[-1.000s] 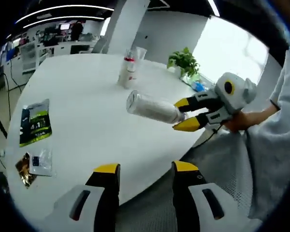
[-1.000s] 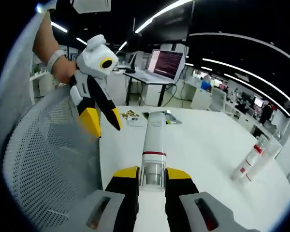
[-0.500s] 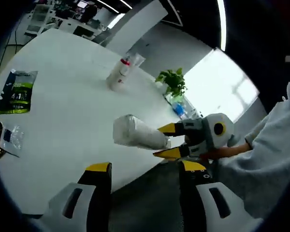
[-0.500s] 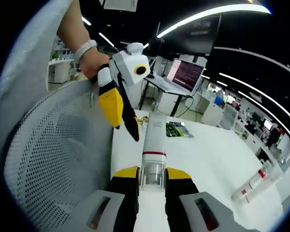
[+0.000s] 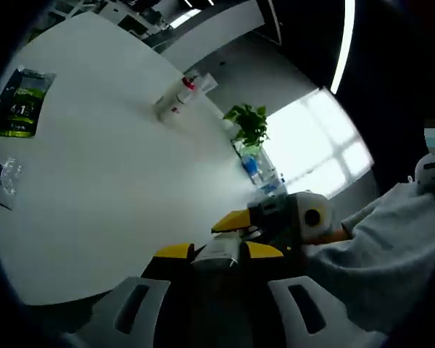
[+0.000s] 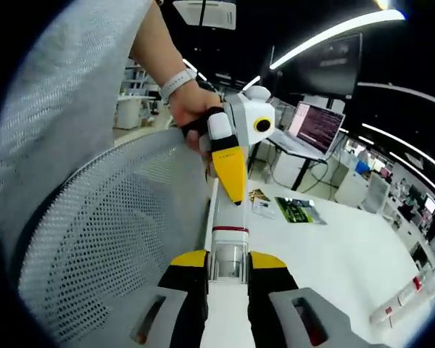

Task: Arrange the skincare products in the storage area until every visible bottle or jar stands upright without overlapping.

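My right gripper [image 6: 228, 262] is shut on a long white tube [image 6: 229, 217] with a red ring and a clear section, which points straight ahead. My left gripper [image 5: 219, 252] has its yellow jaws against both sides of the tube's far end [image 5: 217, 254]. In the right gripper view the left gripper [image 6: 232, 190] comes down onto that end, held by a person's hand [image 6: 192, 109]. In the left gripper view the right gripper [image 5: 235, 230] reaches in from the right. Two white bottles with red bands [image 5: 176, 101] stand at the far side of the white table [image 5: 94, 196]; they also show at far right as bottles [image 6: 406, 299].
A grey mesh chair back [image 6: 101, 239] stands to the left of the tube. Green and clear sachets [image 5: 18, 101] lie on the table's left. A potted plant [image 5: 248, 127] and a blue bottle [image 5: 254, 168] stand beyond the table. A laptop [image 6: 315, 129] sits behind it.
My left gripper has come onto the tube's far end and its jaws have narrowed around it. The right gripper still holds the tube. Both views have swung.
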The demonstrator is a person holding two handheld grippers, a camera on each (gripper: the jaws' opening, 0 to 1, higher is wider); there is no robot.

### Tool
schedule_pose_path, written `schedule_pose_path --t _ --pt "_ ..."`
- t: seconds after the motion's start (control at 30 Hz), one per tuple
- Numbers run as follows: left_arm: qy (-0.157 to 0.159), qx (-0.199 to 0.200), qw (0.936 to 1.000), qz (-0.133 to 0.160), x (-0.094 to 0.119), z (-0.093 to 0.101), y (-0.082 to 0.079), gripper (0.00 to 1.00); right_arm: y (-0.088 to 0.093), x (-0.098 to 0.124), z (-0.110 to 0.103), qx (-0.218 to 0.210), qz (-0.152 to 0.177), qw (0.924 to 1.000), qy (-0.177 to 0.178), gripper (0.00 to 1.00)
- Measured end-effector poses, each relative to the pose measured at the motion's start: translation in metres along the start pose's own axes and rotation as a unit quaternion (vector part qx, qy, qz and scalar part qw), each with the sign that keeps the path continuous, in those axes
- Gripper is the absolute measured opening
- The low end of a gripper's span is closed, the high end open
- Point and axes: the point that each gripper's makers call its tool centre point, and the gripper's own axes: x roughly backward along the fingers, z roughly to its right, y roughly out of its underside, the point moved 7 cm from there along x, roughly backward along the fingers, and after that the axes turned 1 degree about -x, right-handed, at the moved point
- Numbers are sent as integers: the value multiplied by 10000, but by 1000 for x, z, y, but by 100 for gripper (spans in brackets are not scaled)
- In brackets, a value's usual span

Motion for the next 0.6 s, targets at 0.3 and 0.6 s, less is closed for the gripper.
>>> schedule_pose_path --t 0.3,0.6 --pt "-72 -345 9991 232 6 4 -5 19 -2 -6 12 -1236 89 9923 -4 15" --pt "-323 -691 9959 489 11 2 -11 19 4 -11 23 -2896 242 9568 104 22"
